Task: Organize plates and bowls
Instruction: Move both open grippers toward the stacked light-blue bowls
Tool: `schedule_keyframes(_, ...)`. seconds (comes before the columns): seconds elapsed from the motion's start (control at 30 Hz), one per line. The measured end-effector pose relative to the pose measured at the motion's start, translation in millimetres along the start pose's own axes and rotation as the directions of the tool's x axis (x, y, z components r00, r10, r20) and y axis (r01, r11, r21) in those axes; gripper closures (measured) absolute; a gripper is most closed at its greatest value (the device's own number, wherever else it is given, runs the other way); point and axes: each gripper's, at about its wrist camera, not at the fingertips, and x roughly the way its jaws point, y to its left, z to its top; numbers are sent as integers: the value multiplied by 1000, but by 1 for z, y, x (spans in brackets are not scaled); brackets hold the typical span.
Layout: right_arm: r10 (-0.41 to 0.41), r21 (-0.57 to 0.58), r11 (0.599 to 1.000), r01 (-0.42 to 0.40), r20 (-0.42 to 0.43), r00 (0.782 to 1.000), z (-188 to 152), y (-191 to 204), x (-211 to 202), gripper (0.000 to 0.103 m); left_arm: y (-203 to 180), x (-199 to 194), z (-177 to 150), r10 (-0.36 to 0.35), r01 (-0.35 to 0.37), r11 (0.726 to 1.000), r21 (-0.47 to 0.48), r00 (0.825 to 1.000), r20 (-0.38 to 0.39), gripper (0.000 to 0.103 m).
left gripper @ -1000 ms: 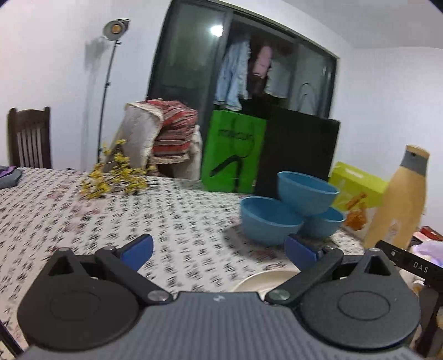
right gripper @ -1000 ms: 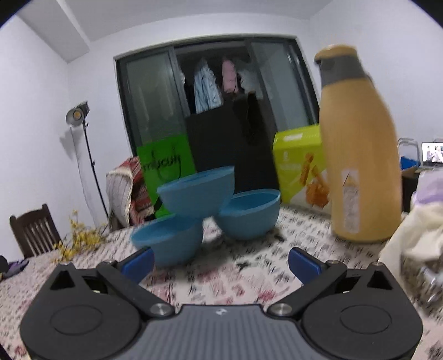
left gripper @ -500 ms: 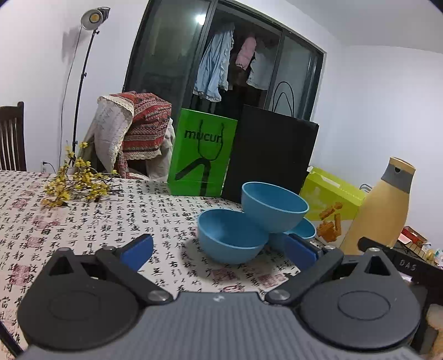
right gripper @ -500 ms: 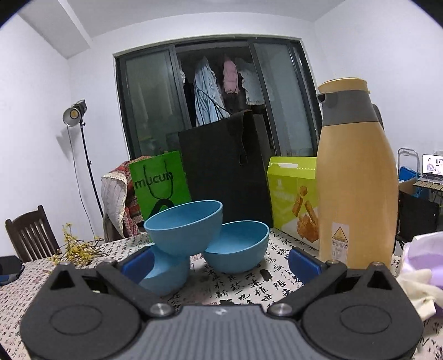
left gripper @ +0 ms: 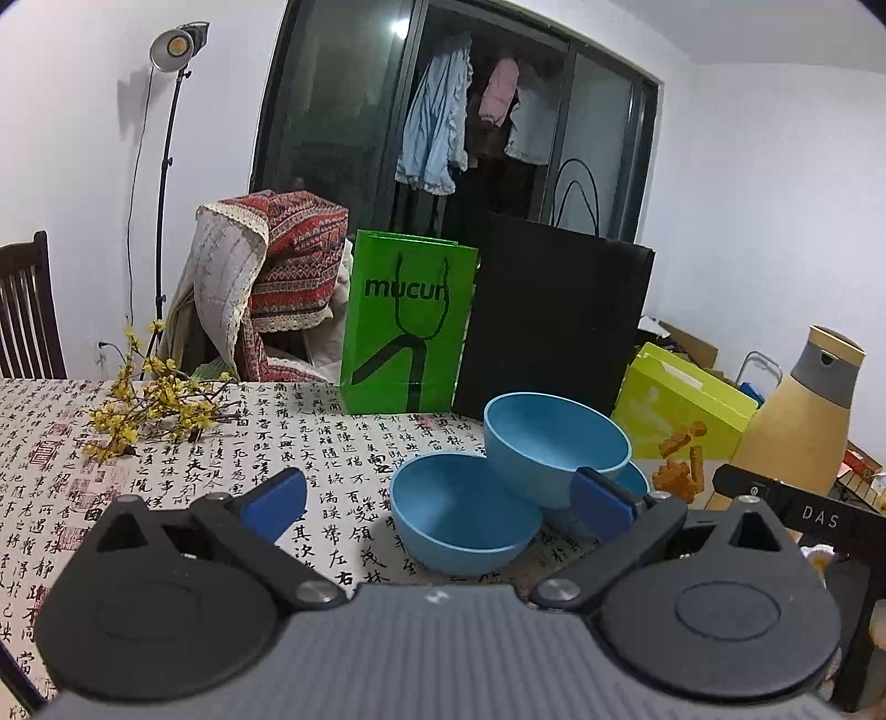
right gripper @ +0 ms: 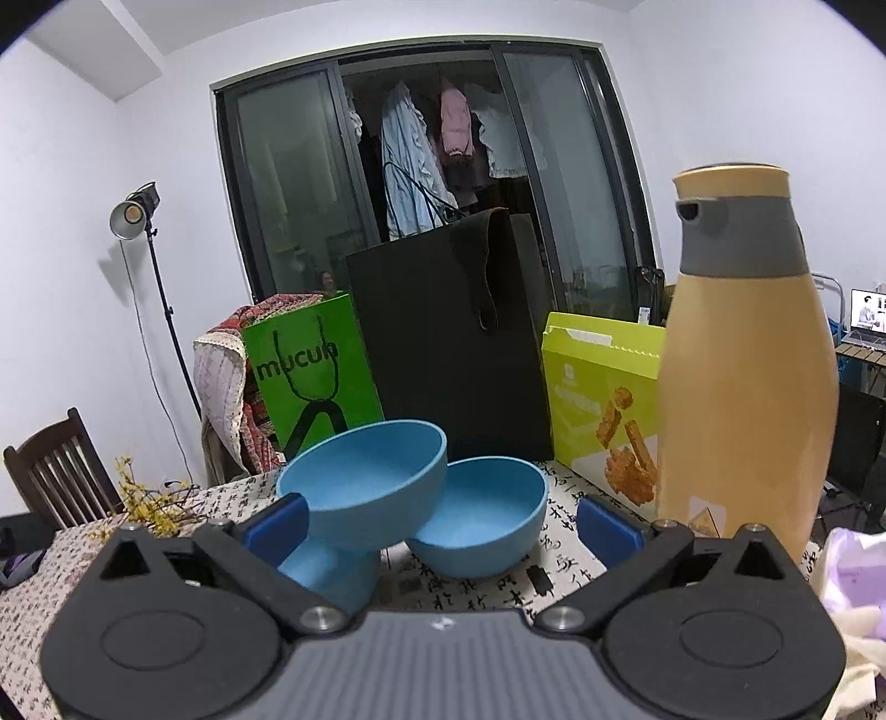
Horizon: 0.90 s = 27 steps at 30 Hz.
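Three blue bowls sat clustered on the bench, which was covered by a white cloth printed with black characters. The top bowl rested tilted on the other two, leaning on the rim of the near bowl and over the far bowl, most of which was hidden behind it in the left view. In the right view the top bowl tipped toward the camera, propped on one bowl at lower left and touching the other at right.

The left tool hung above the bench with its blue pads wide apart and nothing between them; the near bowl lay in the gap ahead of it. The right tool was likewise spread wide and empty, with the bowls just ahead, its left pad near the lower-left bowl; whether they touched could not be told.

Behind the bowls stood a green bag and a black bag, side by side. A yellow-green box lay to their right, and a tan bottle with a grey collar stood upright near the bench's right edge. A sprig of yellow flowers lay on the cloth to the left. A chair and a lamp stood by the wall.
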Motion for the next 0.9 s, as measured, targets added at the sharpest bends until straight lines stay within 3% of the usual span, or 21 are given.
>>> schedule_keyframes(0.5, -2, -3, 1000, 2, -38, 999, 35, 5, 34, 0, -18, 58, 30, 59, -62, 997, -48, 996, -60, 0)
schedule_keyframes(0.9, -18, 23, 1000, 21, -143, 989, 54, -1, 90, 0, -33, 120, 46, 87, -95, 994, -55, 986, -143, 0)
